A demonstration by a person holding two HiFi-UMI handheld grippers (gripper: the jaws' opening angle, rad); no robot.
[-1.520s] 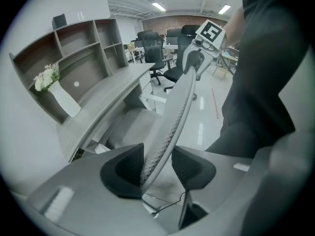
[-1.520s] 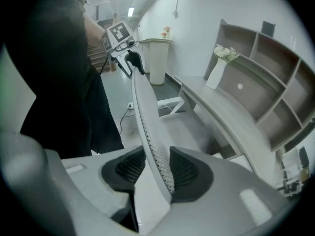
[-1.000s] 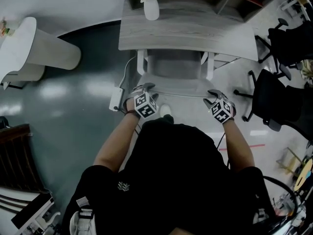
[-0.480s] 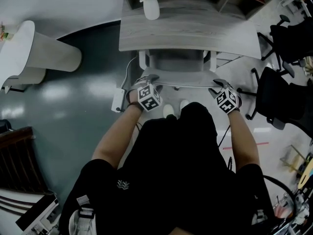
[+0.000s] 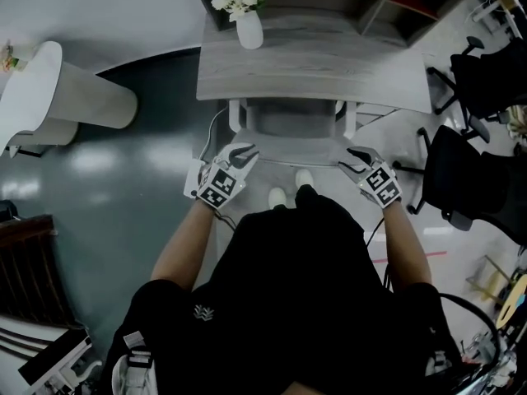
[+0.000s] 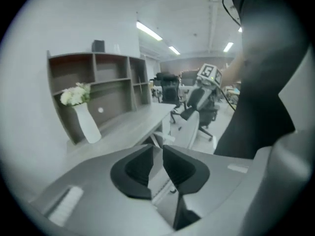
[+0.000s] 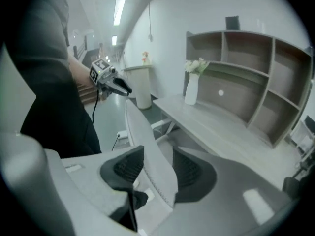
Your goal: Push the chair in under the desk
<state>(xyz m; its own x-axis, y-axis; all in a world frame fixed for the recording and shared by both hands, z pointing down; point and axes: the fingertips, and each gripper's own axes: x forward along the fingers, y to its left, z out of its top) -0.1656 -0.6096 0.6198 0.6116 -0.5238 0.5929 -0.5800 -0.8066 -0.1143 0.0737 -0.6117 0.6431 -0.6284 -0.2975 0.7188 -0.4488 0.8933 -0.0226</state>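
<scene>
Under table (image 5: 313, 64), chair (image 5: 288, 148) sat pushed in, backrest at table's near edge; task looked nearly done. Left hand-held gripper (image 5: 243, 155) jaws had just been closing, nearly together, empty; right hand-held gripper (image 5: 347, 159) jaws apart, straddling backrest.

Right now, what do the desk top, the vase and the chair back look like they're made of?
Desk top: wood or wood-look laminate, matte pale grey, with streaky grain lines running along it.
Vase: probably ceramic, smooth plain white with a slight sheen; it could also be plastic.
Chair back: likely moulded plastic, matte white, a thin curved panel with a finely dotted edge.
</scene>
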